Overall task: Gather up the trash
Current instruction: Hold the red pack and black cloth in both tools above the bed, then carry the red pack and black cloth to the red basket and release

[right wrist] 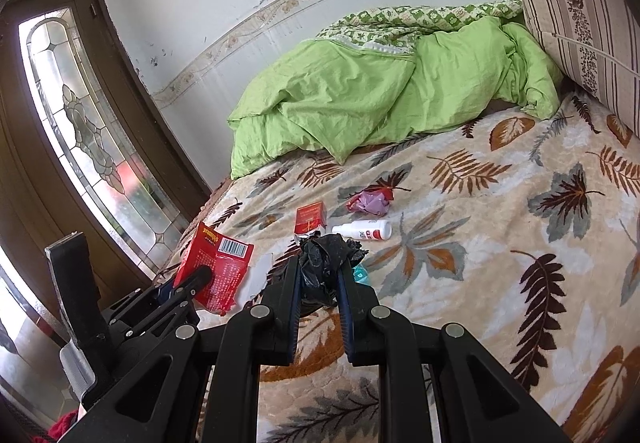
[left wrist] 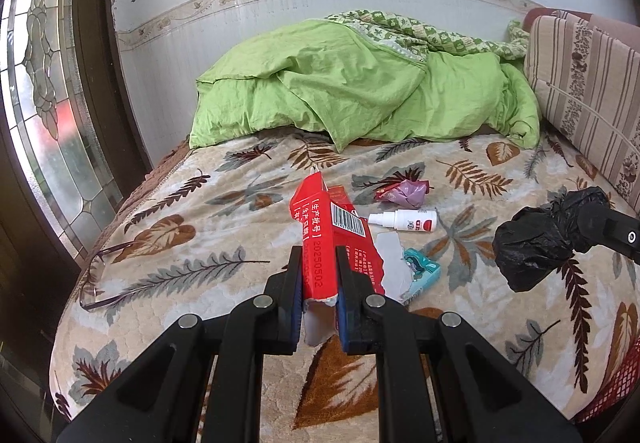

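Note:
My left gripper is shut on a red foil packet with a barcode, held above the leaf-patterned bedspread. My right gripper is shut on a crumpled black plastic bag; in the left wrist view the bag hangs at the right. On the bed beyond lie a red box, a white spray bottle, a purple-and-red crumpled wrapper, a teal packet and a torn white scrap. The red packet also shows low on the left in the right wrist view.
A pair of glasses lies near the bed's left edge. A rumpled green duvet fills the back of the bed. A striped cushion stands at the right, a dark door with patterned glass at the left.

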